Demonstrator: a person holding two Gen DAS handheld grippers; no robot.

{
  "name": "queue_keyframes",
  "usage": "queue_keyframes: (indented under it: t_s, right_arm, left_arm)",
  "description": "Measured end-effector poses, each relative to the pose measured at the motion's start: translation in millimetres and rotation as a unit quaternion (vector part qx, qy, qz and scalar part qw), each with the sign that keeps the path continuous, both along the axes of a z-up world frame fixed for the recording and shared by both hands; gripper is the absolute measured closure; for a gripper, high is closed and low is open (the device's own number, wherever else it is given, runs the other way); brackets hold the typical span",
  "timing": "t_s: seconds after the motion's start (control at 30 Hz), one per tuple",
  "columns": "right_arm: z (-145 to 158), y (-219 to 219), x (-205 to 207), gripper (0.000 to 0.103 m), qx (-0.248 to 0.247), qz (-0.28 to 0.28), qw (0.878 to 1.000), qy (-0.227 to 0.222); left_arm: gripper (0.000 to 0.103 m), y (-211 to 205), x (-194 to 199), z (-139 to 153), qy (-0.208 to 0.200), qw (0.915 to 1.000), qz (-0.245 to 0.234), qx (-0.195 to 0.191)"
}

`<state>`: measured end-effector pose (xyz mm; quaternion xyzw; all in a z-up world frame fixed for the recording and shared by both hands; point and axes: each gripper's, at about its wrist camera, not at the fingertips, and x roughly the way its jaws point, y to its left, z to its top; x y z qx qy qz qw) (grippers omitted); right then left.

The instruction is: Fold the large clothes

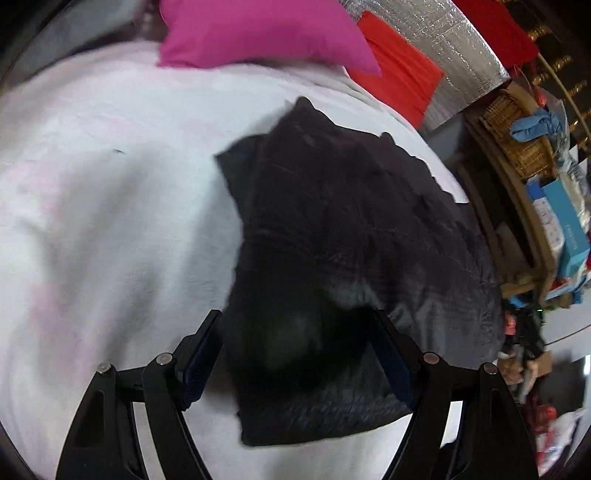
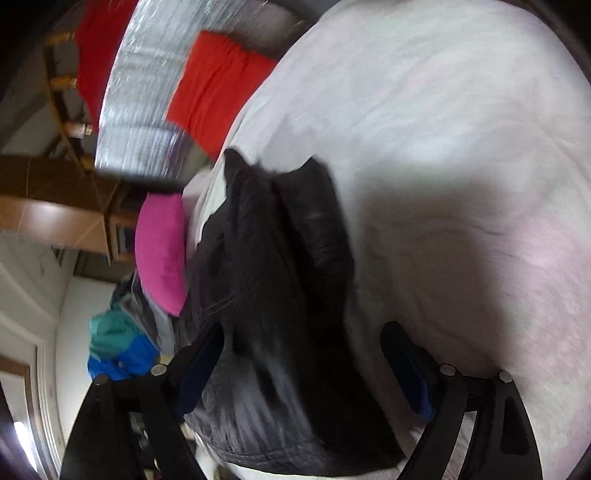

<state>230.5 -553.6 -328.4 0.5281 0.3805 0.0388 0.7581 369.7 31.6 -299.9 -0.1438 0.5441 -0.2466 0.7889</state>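
A large dark grey garment (image 1: 332, 236) lies folded into a thick stack on a white fleece blanket (image 1: 110, 184). In the left wrist view my left gripper (image 1: 295, 354) is open, its jaws set wide on either side of the garment's near end. In the right wrist view the same garment (image 2: 280, 280) runs away from the camera, and my right gripper (image 2: 303, 365) is open with its jaws astride the near end. Neither gripper pinches any cloth. The frames are blurred.
A pink pillow (image 1: 258, 33) and a red pillow (image 1: 399, 74) lie at the far side of the bed, against a silver foil sheet (image 1: 443, 40). Cluttered shelves with a wicker basket (image 1: 517, 136) and boxes stand to the right. Blue and green clothes (image 2: 118, 347) are piled beside the bed.
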Motion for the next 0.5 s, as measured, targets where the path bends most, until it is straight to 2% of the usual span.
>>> queue_keyframes:
  t_s: [0.13,0.33,0.43,0.5]
  right_arm:
    - [3,10,22,0.013,-0.02,0.024,0.999,-0.007]
    - [7,31,57,0.012,-0.061,0.053,0.997,-0.004]
    - [9,36,67,0.012,-0.065,0.049,0.997,-0.001]
    - [10,38,69,0.017,-0.073,0.048,0.996,0.001]
  left_arm:
    - [0.021,-13,14,-3,0.013,0.9993,-0.017,-0.031]
    - [0.014,-41,34,-8,0.018,0.9984,-0.033,-0.043]
    - [0.012,-48,44,-10,0.03,0.9972,-0.032,-0.061]
    - [0.012,-50,48,-12,0.035,0.9966,-0.027,-0.07]
